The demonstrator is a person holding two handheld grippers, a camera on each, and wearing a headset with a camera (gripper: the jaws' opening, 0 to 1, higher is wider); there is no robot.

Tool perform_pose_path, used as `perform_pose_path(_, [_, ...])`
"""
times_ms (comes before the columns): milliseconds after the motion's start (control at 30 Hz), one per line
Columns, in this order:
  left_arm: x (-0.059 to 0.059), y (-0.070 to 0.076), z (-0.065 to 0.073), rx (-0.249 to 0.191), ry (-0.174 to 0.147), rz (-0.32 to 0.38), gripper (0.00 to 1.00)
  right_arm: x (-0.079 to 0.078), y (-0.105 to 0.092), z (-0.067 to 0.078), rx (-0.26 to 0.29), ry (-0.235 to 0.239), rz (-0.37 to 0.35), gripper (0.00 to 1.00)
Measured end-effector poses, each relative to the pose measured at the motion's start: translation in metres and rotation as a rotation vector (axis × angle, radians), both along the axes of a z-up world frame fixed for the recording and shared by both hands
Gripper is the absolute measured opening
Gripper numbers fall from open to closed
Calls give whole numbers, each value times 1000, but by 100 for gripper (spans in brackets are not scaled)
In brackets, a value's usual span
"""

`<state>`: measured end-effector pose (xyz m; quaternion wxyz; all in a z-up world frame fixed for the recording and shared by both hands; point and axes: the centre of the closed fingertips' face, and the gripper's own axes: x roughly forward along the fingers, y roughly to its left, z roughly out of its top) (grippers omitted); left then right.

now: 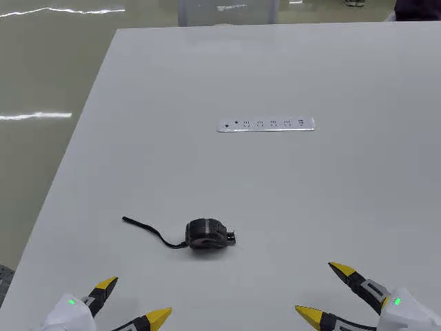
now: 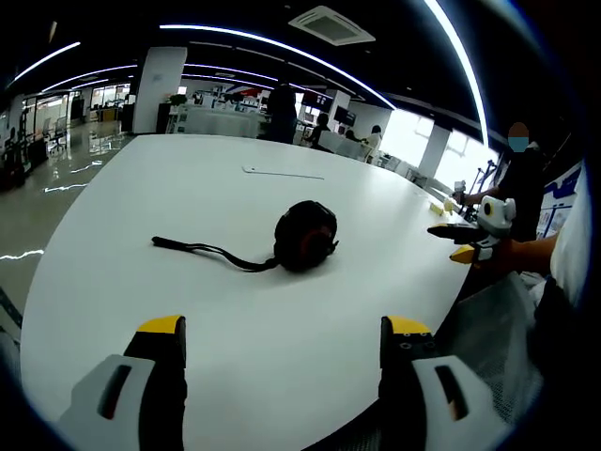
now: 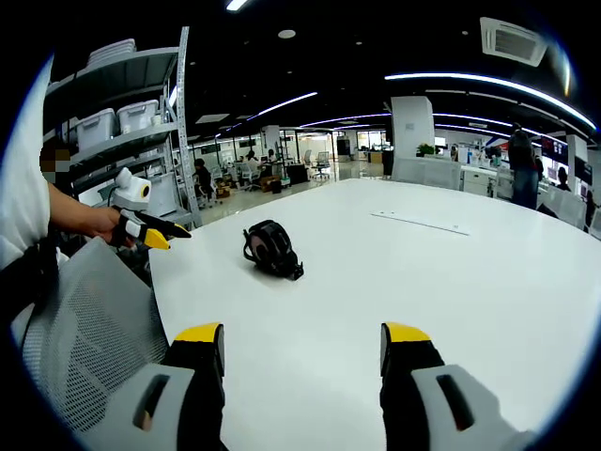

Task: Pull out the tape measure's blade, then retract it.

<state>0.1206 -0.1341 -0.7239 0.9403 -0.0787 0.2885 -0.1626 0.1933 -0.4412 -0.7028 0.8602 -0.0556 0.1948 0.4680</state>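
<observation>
A black tape measure (image 1: pixel 206 234) with a black wrist strap (image 1: pixel 145 229) trailing to its left lies on the white table (image 1: pixel 275 179), blade tucked in. The tape measure (image 2: pixel 305 235) lies ahead in the left gripper view, and the tape measure (image 3: pixel 270 248) sits ahead and left in the right gripper view. My left gripper (image 1: pixel 131 301) hovers open at the near left edge, with nothing between its yellow-tipped fingers. Open too, my right gripper (image 1: pixel 324 289) holds at the near right. Both stand well short of the tape measure.
A white power strip (image 1: pixel 266 125) lies flat further back on the table. The table's left edge (image 1: pixel 65 179) drops to a glossy floor. A mesh chair (image 3: pixel 84 329) stands by the near edge. People and shelving stand far off in the room.
</observation>
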Motion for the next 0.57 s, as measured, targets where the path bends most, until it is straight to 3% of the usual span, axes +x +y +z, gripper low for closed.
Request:
perform_pose_path(267, [-8,0,-5,0,7,-2,85,-3,-5,2,14,6,-16,72])
perform_pose_path(567, [-9,1,-6,3,8,8,86,-5,-7,0,13,13,-24,74])
